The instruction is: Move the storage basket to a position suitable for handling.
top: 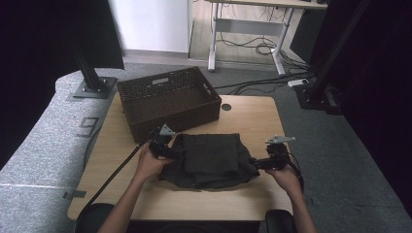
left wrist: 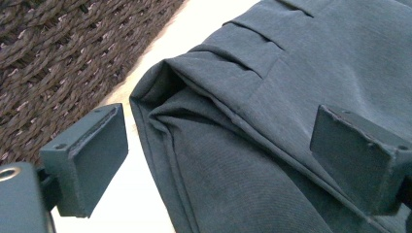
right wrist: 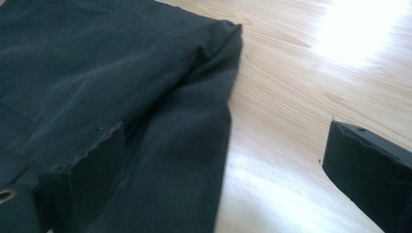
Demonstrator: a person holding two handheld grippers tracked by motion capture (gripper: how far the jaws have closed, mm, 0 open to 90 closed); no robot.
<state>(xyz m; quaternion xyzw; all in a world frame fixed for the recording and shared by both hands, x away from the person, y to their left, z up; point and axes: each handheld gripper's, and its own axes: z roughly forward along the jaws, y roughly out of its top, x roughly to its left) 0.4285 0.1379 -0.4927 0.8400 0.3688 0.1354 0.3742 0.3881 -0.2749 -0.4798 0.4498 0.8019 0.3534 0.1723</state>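
One dark folded cloth (top: 210, 160) is seen lying on the worktop (top: 252, 116), just in front of one brown woven basket (top: 167, 99). Two grippers are held, one per hand. The left gripper (top: 174, 151) is placed at the cloth's left edge; its jaws are spread wide, one over the bare worktop beside the basket wall, one over the cloth. The right gripper (top: 253, 162) is placed at the cloth's right edge, jaws likewise apart, nothing clamped.
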